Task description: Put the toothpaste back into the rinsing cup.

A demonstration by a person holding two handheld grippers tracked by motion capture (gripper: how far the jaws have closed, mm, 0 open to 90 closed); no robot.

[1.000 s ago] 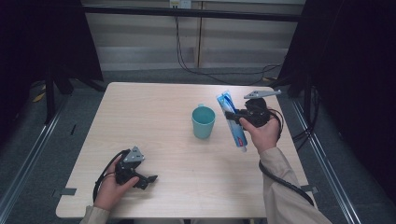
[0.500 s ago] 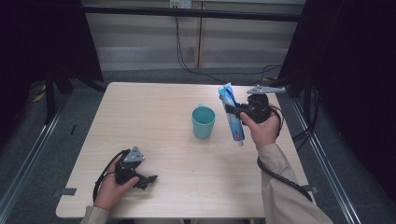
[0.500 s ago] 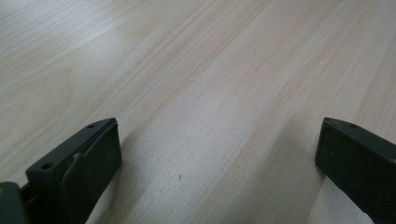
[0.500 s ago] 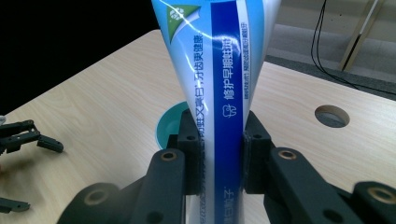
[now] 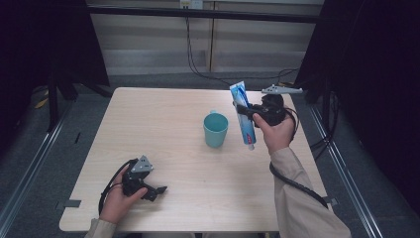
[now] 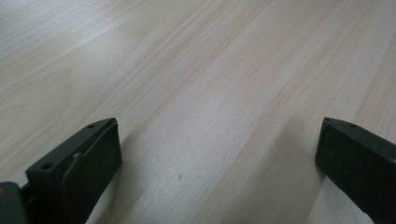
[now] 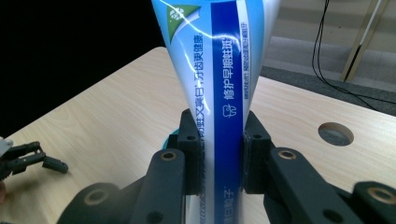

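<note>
Right gripper (image 5: pixel 246 110), right of centre in the high view, pinching a blue-and-white toothpaste tube (image 5: pixel 243 119) at mid-length, held clear above the table (image 5: pixel 163 119), cap end down, just right of a teal cup (image 5: pixel 216 130). Left gripper (image 5: pixel 157 190), lower left, resting on the tabletop, jaws spread wide over bare wood.
</note>
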